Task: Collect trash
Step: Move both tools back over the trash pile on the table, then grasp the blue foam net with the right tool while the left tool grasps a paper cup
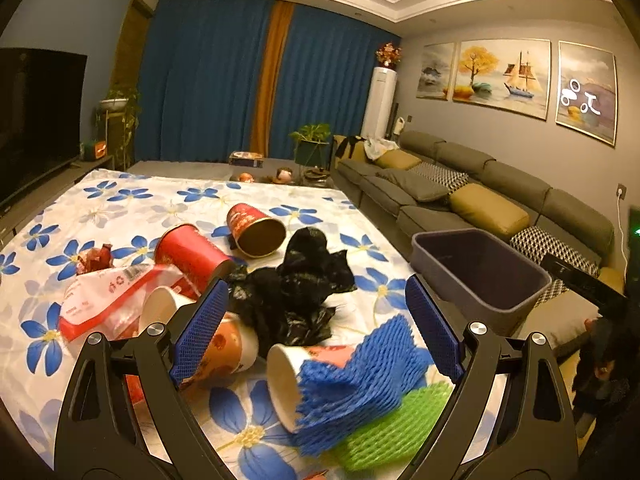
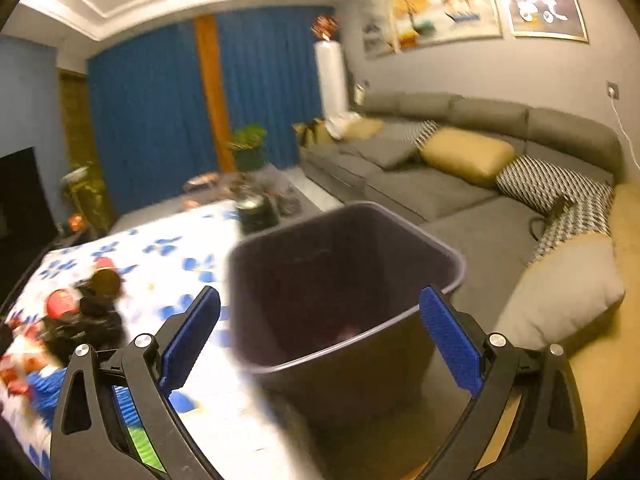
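Blue pads on the left gripper (image 1: 316,312) stood wide apart over the flowery cloth (image 1: 120,200), with nothing pinched, and the black bag (image 1: 296,288) lay between them, further off. Red cups (image 1: 256,230), a blue foam net (image 1: 360,376) and a green foam net (image 1: 400,428) lay mixed up on the cloth, beside the grey bin (image 1: 480,272). The right gripper (image 2: 320,320) hung over the bin (image 2: 344,280) with its jaws spread wide and empty
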`<action>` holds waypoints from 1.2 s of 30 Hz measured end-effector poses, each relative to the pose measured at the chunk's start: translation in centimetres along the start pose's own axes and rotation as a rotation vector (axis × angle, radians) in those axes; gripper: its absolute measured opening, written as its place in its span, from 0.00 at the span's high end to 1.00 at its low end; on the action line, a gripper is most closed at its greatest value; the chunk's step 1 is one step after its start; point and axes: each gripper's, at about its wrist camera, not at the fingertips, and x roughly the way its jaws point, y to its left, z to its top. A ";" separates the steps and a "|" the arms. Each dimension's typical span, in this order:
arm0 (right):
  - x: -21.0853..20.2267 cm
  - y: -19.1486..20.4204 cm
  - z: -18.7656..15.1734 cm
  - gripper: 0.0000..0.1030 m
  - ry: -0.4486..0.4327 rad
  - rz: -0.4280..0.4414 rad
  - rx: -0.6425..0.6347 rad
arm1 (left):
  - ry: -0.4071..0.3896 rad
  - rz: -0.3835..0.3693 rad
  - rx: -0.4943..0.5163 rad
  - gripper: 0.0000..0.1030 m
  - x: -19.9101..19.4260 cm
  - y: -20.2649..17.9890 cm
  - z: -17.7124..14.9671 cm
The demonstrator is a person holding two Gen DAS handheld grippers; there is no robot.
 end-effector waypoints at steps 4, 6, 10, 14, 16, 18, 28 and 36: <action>-2.2 3.1 -2.0 0.06 -0.024 0.070 -0.055 | -0.009 0.014 -0.012 0.14 -0.9 1.3 -0.1; -2.9 4.4 -3.0 0.07 -0.010 0.110 -0.062 | -0.017 0.027 -0.015 0.14 -1.6 2.0 -0.2; -3.0 6.8 -4.9 0.14 0.056 0.172 -0.063 | -0.032 0.039 -0.024 0.14 -2.9 3.1 -0.4; -2.5 9.2 -6.8 0.23 0.140 0.221 -0.079 | -0.039 0.056 -0.030 0.14 -3.8 4.3 -0.7; -2.9 10.4 -7.5 0.23 0.163 0.255 -0.080 | -0.048 0.068 -0.035 0.14 -4.3 5.0 -0.8; -2.9 12.1 -7.8 0.24 0.171 0.285 -0.104 | -0.056 0.081 -0.039 0.14 -4.8 5.7 -0.9; -0.9 18.5 -8.4 0.35 0.259 0.371 -0.203 | -0.048 0.134 -0.077 0.14 -6.1 9.6 -1.6; 1.5 19.1 -9.6 0.66 0.355 0.421 -0.188 | -0.027 0.107 -0.072 0.14 -5.8 10.5 -2.1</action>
